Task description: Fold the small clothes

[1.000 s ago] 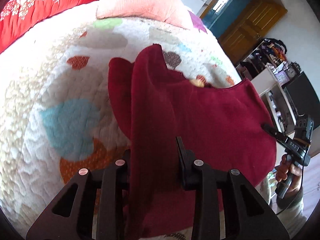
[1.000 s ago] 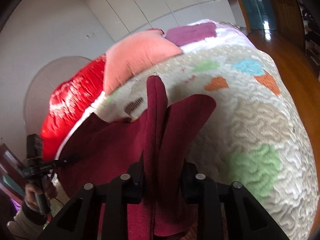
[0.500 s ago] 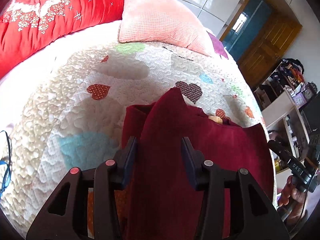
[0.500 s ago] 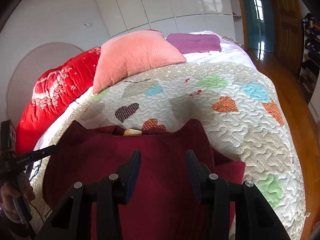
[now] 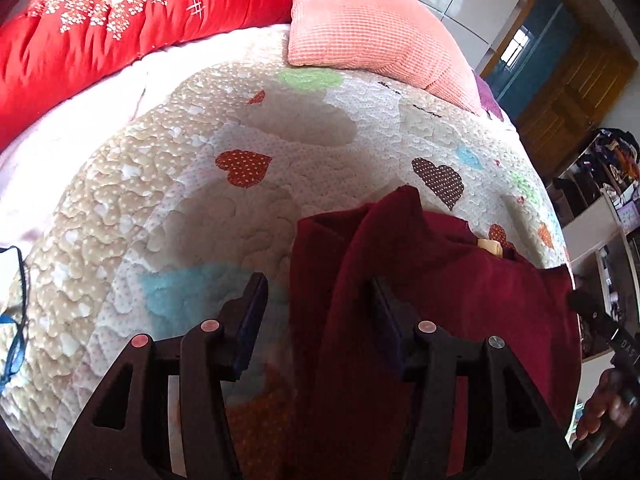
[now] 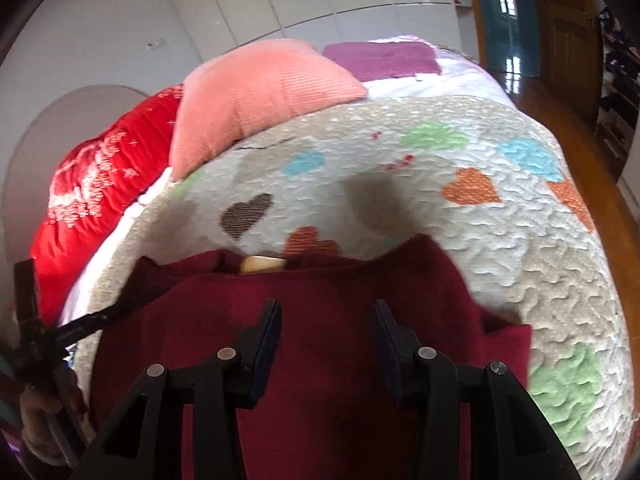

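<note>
A dark red garment (image 5: 460, 304) lies folded on the heart-patterned quilt (image 5: 224, 216), with a pale neck label (image 5: 490, 246) showing at its far edge. My left gripper (image 5: 316, 300) is open above the garment's left edge, holding nothing. A raised fold of red cloth lies between its fingers. In the right wrist view the garment (image 6: 328, 344) lies flat below my right gripper (image 6: 324, 328), which is open and empty. The label (image 6: 262, 265) shows at the collar. The right gripper shows at the left view's right edge (image 5: 608, 332).
A salmon pink pillow (image 5: 372, 28) and a red duvet (image 5: 120, 28) lie at the head of the bed. A purple cloth (image 6: 380, 60) lies beyond the pillow. Wooden floor (image 6: 580, 128) and shelves (image 5: 600, 200) lie beside the bed. A blue cord (image 5: 16, 320) lies at left.
Both grippers have opened and let go of the red garment, which now lies folded on the quilt. Both have drawn back a little from it.
</note>
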The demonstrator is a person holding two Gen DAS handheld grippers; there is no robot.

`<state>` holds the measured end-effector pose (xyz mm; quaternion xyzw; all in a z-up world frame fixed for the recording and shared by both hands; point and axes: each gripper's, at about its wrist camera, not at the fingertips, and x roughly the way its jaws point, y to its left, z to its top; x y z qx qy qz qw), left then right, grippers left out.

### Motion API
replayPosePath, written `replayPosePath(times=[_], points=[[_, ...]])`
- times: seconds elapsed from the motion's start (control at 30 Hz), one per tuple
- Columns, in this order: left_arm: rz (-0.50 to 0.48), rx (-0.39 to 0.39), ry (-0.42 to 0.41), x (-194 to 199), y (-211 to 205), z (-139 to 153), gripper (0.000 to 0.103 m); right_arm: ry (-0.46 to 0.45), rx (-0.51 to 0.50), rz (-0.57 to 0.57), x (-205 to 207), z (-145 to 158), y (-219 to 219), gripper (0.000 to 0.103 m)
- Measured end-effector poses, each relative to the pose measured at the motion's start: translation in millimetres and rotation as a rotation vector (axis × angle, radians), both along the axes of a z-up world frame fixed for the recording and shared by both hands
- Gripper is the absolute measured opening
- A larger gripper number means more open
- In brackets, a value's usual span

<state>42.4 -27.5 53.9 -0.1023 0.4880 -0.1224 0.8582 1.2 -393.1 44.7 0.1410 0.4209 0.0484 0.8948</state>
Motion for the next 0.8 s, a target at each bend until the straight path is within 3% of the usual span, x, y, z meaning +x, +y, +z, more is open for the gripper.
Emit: replayPosePath(times=[0.23, 0.3, 0.4, 0.6, 0.7, 0.8], points=[[0.023, -0.011, -0.03, -56.7, 25.5, -0.2, 0.054, -0.019, 0.023, 0.242, 37.2, -8.0, 111.6, 0.044], [0.049, 0.001, -0.046, -64.9, 29.5, -3.4, 0.066, -0.007, 0.021, 0.277, 51.2, -13.7, 137.8, 0.041], [0.056, 0.002, -0.061, -67.4, 32.4, -8.5, 0.07, 0.014, -0.019, 0.3, 74.0, -23.7, 169.7, 0.04], [0.047, -0.016, -0.07, -63.0, 37.8, -12.9, 0.071, 0.125, -0.118, 0.311, 107.4, -65.2, 207.7, 0.04], [0.038, -0.014, -0.08, -64.3, 38.9, -13.0, 0.071, 0.111, -0.152, 0.321, 107.1, -64.3, 210.9, 0.04], [0.034, -0.014, -0.098, -68.1, 40.7, -9.1, 0.071, 0.126, -0.107, 0.309, 104.3, -56.4, 202.0, 0.04]])
